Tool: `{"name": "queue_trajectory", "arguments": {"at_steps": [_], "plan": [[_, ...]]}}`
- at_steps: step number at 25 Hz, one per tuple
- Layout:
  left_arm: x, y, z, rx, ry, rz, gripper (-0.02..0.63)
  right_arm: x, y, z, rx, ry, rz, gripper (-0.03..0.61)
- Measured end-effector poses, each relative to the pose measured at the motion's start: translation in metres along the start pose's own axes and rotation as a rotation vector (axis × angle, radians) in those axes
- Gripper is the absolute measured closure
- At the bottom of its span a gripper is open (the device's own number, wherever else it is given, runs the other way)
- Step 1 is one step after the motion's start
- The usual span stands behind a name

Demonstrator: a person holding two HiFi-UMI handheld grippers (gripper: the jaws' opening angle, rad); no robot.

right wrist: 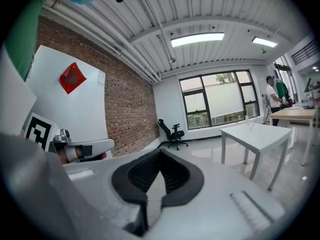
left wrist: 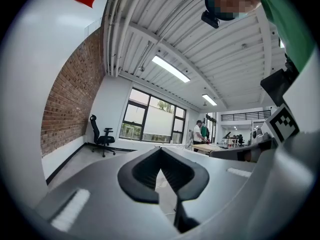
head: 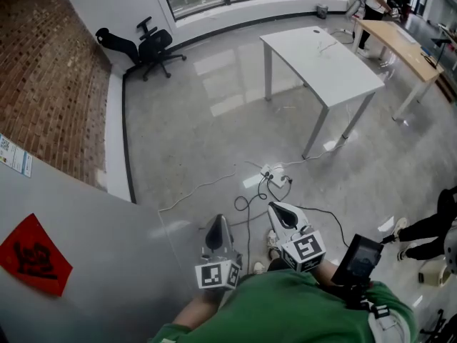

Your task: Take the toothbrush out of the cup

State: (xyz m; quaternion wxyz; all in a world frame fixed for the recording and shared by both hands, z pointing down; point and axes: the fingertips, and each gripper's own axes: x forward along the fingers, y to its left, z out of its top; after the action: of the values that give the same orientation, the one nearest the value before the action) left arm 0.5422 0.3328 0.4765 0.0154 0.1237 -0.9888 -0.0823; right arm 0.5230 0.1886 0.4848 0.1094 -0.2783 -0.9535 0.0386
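No toothbrush and no cup show in any view. In the head view my left gripper (head: 218,226) and right gripper (head: 276,209) are held side by side close to my green-sleeved body, pointing out over the grey floor. In the left gripper view the jaws of the left gripper (left wrist: 161,149) meet at the tip with nothing between them. The right gripper (right wrist: 160,151) looks the same in its own view, shut and empty. A small white object lies on the white table (head: 321,56), too small to identify.
A black office chair (head: 146,48) stands by the brick wall (head: 50,84). A power strip with cables (head: 275,177) lies on the floor ahead. A white panel with a red paper (head: 32,256) stands at my left. A person (head: 373,2) stands by a wooden table (head: 400,45); someone's legs (head: 428,227) show at right.
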Motion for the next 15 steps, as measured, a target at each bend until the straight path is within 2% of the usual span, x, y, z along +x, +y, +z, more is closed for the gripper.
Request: {"name": "queue_trajectory", "arguments": {"at_steps": [15], "plan": [[0.108, -0.002, 0.013, 0.058, -0.01, 0.104, 0.609, 0.086, -0.072, 0.026, 0.038, 0.003, 0.14, 0.578]]}}
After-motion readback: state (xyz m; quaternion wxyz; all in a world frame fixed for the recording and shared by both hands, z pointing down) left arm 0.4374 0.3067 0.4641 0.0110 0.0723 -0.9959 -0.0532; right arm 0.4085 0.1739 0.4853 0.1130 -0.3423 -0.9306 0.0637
